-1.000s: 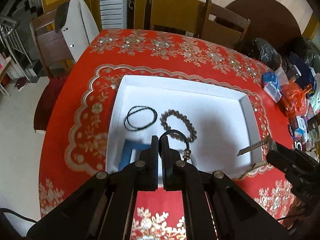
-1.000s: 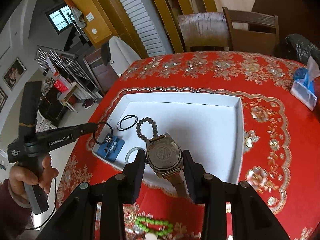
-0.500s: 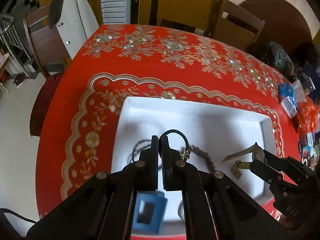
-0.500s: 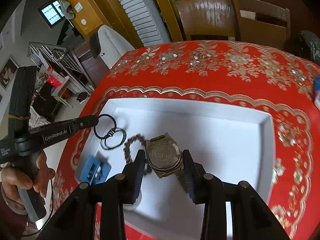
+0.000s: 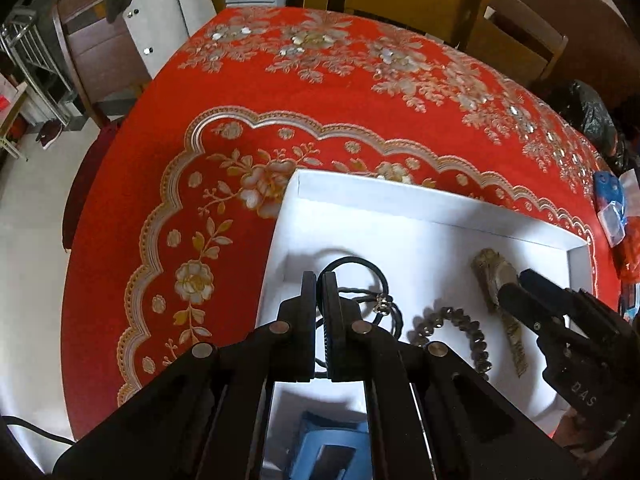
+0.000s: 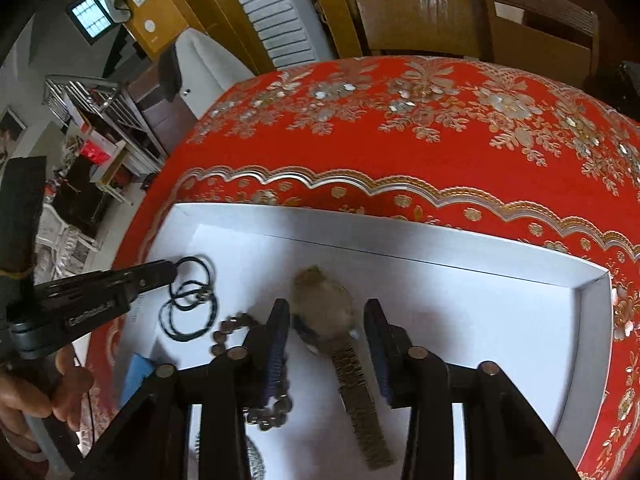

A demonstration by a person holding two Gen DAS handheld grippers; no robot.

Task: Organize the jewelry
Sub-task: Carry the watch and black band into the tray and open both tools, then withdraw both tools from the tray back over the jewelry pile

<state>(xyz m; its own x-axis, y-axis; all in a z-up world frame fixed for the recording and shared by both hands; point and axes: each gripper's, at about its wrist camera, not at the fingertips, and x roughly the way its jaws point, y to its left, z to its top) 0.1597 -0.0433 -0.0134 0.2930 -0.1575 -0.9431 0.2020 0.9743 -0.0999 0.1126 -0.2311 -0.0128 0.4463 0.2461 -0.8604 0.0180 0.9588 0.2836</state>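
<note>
A white tray [image 5: 420,200] lies on the red tablecloth; it also shows in the right wrist view [image 6: 440,252]. My left gripper [image 5: 319,280] is shut on a thin black cord bracelet [image 5: 362,266] with a small metal charm, low over the tray's left part, above a black cord loop [image 6: 188,320]. My right gripper [image 6: 326,312] is open, its fingers on either side of a gold-tone watch [image 6: 324,312] that lies on the tray floor. The watch also shows in the left wrist view [image 5: 494,276]. A brown bead bracelet [image 5: 456,332] lies between the two grippers.
A blue box [image 5: 328,452] sits in the tray's near left corner. Wooden chairs [image 6: 420,12] stand behind the table. Blue and orange packets [image 5: 610,204] lie at the table's right edge.
The right gripper has opened and let go of the watch, which now lies on the tray. Both grippers have moved forward and lower over the tray. The left gripper still holds the cord bracelet.
</note>
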